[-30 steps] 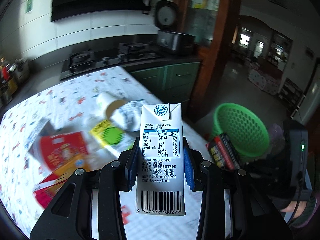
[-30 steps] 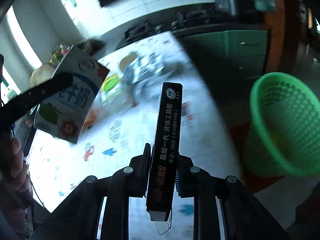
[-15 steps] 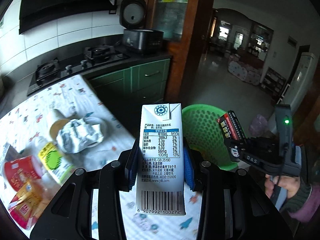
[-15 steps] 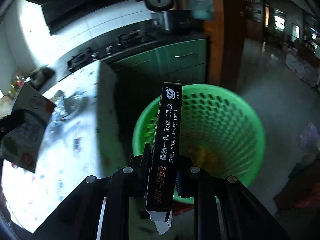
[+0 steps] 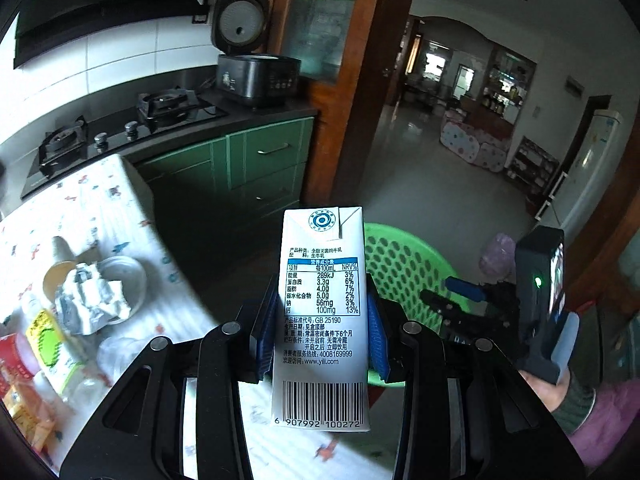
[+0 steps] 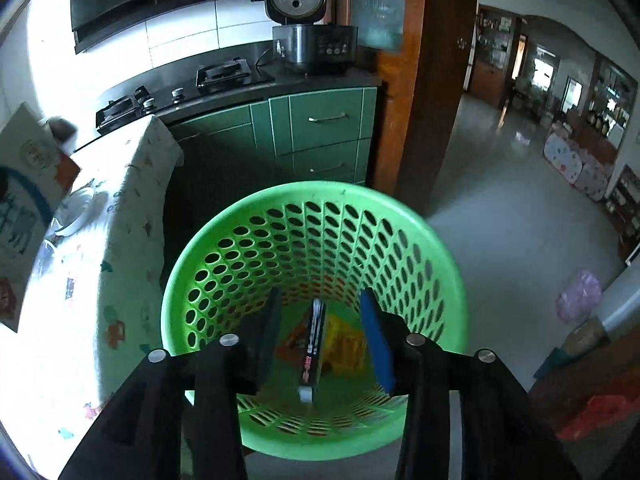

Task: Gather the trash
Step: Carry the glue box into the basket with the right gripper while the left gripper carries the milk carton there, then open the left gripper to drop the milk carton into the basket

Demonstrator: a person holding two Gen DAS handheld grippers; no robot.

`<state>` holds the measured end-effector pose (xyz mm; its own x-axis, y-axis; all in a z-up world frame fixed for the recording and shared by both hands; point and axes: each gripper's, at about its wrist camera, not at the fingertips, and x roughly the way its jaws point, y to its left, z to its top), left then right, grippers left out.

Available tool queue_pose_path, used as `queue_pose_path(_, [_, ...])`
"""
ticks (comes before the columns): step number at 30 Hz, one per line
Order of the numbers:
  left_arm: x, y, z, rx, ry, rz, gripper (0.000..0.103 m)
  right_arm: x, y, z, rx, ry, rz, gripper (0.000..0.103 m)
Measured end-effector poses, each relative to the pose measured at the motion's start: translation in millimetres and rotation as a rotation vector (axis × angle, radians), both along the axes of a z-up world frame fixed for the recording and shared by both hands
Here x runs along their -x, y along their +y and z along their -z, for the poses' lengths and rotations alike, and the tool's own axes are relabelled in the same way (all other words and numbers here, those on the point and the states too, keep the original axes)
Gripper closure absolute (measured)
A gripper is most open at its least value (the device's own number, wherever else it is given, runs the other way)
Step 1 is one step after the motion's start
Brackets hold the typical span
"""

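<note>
Right wrist view: my right tongs [image 6: 320, 332] are opening over the green basket [image 6: 448, 264], the slim black box [image 6: 311, 348] dropping free between them. My left tongs [image 5: 318, 328] are clamping the light, crushable milk carton [image 5: 322, 312] by its sides.

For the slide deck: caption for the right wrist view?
Right gripper, jaws opening, releases a slim black box over the green perforated plastic basket beside the cloth-covered table.
</note>
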<state>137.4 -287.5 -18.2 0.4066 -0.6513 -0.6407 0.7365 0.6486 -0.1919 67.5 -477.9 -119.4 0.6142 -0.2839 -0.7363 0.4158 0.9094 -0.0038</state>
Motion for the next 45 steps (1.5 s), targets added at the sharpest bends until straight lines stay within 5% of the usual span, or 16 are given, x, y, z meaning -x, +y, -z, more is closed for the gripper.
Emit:
queue_pose_path(13, [1, -69, 32, -0.038, 0.075, 0.064, 0.065, 68, -4, -20, -0.027, -0.087, 0.026, 0.038])
queue_pose_path(21, [10, -95, 50, -0.067, 0.102, 0.092, 0.064, 93, -3, -17, -0.031, -0.088, 0.033, 0.036])
queue_pose_path(27, [16, -93, 45, -0.064, 0.082, 0.087, 0.044, 100, -3, -17, -0.042, -0.095, 0.035, 0.035])
queue_pose_path(35, [24, -55, 21, -0.062, 0.012, 0.02, 0.04, 92, 17, -26, -0.054, -0.123, -0.024, 0.034])
queue_pose_path(45, [16, 45, 5, -0.102, -0.04, -0.164, 0.04, 60, 67, -33, -0.098, -0.151, -0.165, 0.03])
